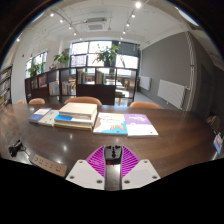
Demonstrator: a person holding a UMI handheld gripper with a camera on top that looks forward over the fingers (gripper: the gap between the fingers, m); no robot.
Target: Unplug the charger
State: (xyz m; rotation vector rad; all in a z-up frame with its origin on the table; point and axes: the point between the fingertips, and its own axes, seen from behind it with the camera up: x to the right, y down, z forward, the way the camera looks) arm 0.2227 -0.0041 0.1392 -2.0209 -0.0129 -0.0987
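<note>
From the gripper's own camera, the gripper (113,163) is hovering low over a long dark wooden table (165,128) in a bright office, its two fingers drawn close together with only a thin slit showing between the magenta pads (102,160), and nothing is being pinched between them. Just ahead, magazines and books (76,118) are lying in a loose row across the tabletop, with a second pair of glossy covers (126,124) beside them; tan chairs (83,101) are standing along the far side, and potted plants (110,53) are catching light from the windows. The charger itself is not showing anywhere; a small dark object (14,147) is sitting at the table's near edge, off to one side, but what it is cannot be told. The risk, as it looks from here, is a blind search: swinging low toward that side could be sweeping printed matter off the table, or seizing the wrong item altogether.
</note>
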